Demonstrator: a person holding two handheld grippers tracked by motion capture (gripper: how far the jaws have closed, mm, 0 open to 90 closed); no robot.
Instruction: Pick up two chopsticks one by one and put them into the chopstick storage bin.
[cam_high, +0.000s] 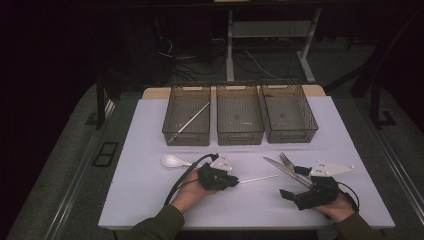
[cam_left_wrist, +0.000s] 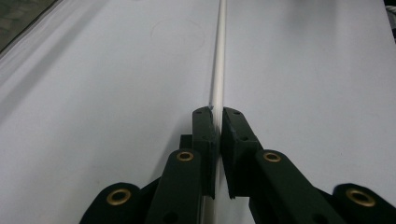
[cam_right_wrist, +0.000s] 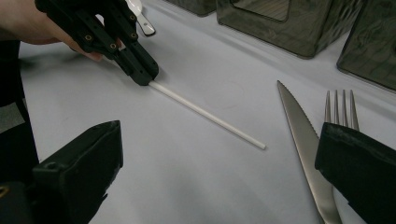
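The left gripper is pinching one end of the white chopstick lying near the tabletop's front edge, pointing toward the right gripper, which is waiting wide open.

No readable text, label, brand, number or sign anywhere on the table, the bins, the cutlery or the grippers.
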